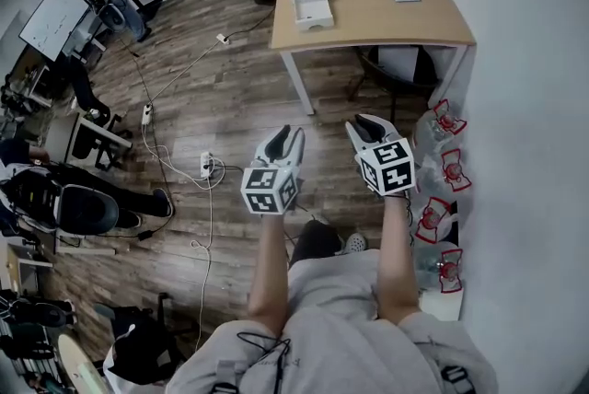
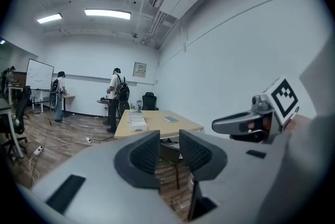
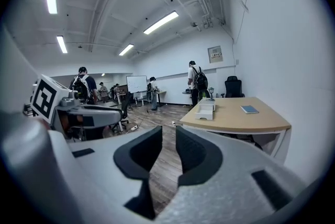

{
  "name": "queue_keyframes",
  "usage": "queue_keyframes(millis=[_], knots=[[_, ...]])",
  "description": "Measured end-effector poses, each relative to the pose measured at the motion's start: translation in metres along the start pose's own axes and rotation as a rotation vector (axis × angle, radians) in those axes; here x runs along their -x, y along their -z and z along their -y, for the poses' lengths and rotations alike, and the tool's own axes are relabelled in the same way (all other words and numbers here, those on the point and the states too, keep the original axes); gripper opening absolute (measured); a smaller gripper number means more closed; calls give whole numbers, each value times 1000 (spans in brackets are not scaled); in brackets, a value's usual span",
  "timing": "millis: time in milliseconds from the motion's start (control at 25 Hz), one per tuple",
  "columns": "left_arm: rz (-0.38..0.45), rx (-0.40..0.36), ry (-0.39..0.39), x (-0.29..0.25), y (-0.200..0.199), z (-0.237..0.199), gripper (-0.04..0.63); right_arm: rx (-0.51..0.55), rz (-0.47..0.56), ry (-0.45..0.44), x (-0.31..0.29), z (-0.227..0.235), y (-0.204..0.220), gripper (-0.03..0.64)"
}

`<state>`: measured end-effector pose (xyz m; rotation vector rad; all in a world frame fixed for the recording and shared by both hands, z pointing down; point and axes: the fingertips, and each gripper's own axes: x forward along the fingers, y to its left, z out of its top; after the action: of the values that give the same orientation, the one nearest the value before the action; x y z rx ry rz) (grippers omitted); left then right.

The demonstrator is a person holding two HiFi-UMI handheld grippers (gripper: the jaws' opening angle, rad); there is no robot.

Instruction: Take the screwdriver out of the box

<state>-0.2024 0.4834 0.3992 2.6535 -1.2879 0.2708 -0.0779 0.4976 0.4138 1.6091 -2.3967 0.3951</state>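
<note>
Left hand-held gripper point(image 1: 286, 137) and right hand-held gripper point(image 1: 362, 127) are held released, empty: the box point(image 1: 311, 5) lies well ahead on the counter point(image 1: 386, 19).

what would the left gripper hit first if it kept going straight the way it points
Nothing close: bare floor lies ahead of the left gripper. Further on, probably the chair under the table, though depth is unclear.

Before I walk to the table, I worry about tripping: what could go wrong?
Cables and a power strip lie on the floor left of your path; a foot could catch. Bottles line the wall at your right; the right gripper might knock them.
</note>
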Motion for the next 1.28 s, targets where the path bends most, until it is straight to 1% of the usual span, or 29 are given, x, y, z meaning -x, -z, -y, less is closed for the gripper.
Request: queue_keyframes(millis=[120,280,400,480,640,840,960,1080,1280], knots=[[-6,13,-12,10,0,-10,107,-39,15,-29,-1,-7,-4,114],[-7,60,-45,15,10,-32,106,-73,1,-52,-10,-13,7,126],[-9,78,-54,1,18,-40,106,-80,-24,-61,-21,-4,18,129],[-1,86,-52,-12,15,-45,104,-77,-34,-53,-28,5,18,130],[33,101,-31,-44,-5,-52,103,-89,-46,-27,-35,37,11,130],[68,112,-18,-91,-28,-59,100,-150,-50,7,-46,98,6,132],[75,116,-9,-124,-44,-75,100,-155,-72,37,-62,127,1,132],[79,123,7,-156,-62,-92,100,-135,-100,57,-83,150,-13,132],[96,115,45,-208,-90,-114,100,-140,-78,95,-118,187,-44,132]])
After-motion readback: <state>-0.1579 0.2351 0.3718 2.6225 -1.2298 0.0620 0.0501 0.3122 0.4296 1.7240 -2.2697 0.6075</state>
